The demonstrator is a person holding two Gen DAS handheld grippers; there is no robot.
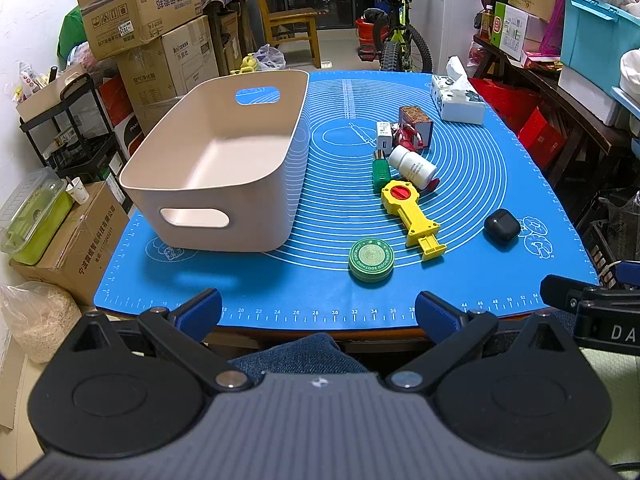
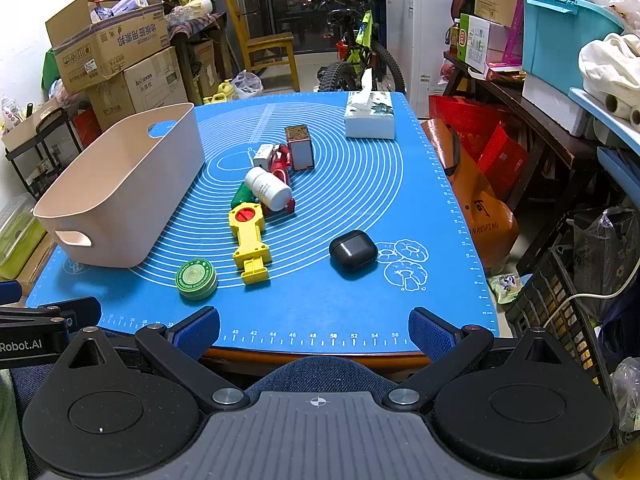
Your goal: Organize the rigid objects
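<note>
Both hand-held grippers, your left [image 1: 318,312] and your right [image 2: 314,330], hang wide open and empty at the table's near edge. The beige bin [image 1: 224,168] sits empty toward the left edge. Nearest is the green tin [image 1: 371,260], just ahead, slightly closer to your left one. The yellow tool [image 1: 410,216] lies behind it, long axis running away from you. What sits under the white bottle [image 1: 412,167] is probably red; hard to tell.
</note>
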